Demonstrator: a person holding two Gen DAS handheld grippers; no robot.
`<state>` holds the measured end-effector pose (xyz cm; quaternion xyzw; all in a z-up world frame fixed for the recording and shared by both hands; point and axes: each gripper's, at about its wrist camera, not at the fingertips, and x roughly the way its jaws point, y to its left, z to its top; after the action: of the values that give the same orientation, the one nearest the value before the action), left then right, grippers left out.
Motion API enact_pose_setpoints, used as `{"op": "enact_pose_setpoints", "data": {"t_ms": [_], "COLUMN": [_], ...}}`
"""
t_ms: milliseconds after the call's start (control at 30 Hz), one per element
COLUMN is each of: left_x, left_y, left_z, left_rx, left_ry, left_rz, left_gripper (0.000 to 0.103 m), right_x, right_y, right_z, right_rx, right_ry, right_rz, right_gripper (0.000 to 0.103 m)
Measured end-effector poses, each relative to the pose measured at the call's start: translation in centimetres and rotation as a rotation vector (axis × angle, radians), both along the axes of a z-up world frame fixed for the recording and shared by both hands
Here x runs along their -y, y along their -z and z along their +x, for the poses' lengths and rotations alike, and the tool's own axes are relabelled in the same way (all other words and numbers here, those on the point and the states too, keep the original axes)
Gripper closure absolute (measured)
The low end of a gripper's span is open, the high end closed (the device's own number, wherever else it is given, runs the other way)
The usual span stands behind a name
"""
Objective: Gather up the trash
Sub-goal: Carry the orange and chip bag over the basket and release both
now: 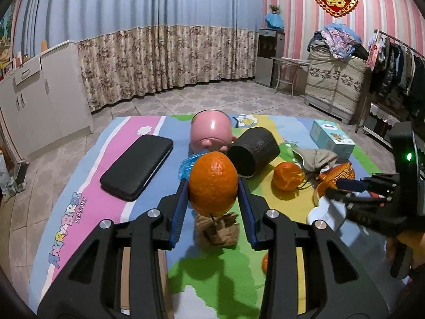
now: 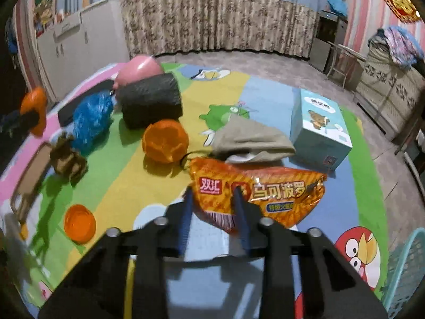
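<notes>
From the left wrist view, the left tongs pinch a whole orange, dimpled and bright, lifted above the cartoon-printed mat with a crumpled brown scrap below it. From the right wrist view, the right tongs stand narrow, their blue pads on either side of the near edge of an orange snack wrapper, shiny and wrinkled, beside a peeled orange; whether they press it, I cannot tell.

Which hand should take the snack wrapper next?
Right. The right gripper is already at the wrapper, whose near corner sits between its jaws, though a firm pinch is not clear. The left gripper is occupied: its jaws are clamped on an orange.
</notes>
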<state>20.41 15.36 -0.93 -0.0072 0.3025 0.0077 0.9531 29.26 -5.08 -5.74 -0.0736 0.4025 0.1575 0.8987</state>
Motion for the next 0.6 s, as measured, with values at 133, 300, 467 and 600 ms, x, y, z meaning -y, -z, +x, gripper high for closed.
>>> {"op": "enact_pose_setpoints", "data": {"t_ms": [133, 300, 467, 600], "left_x": [-0.1, 1.5, 4.5, 7.8], "left_y": [-0.3, -1.6, -3.0, -3.8], "left_z": [0.0, -0.4, -0.7, -1.2], "left_rx": [0.006, 0.035, 0.055, 0.072], "left_ry": [-0.007, 0.008, 0.051, 0.097], "left_rz": [0.005, -0.006, -0.006, 0.0], "left_gripper": [0.067, 0.067, 0.067, 0.067], "right_x": [1.8, 6.8, 11.6, 16.4], "right_y": [-1.8, -5.8, -9.4, -11.0], "right_z": [-0.9, -3.7, -7.0, -10.1], "right_rx": [0.055, 0.137, 0.221, 0.268], "right_ry": [0.018, 0.077, 0.134, 0.207], "right_rz": [0.025, 0.131, 0.186, 0.234], "right_gripper": [0.097, 0.098, 0.098, 0.098]}}
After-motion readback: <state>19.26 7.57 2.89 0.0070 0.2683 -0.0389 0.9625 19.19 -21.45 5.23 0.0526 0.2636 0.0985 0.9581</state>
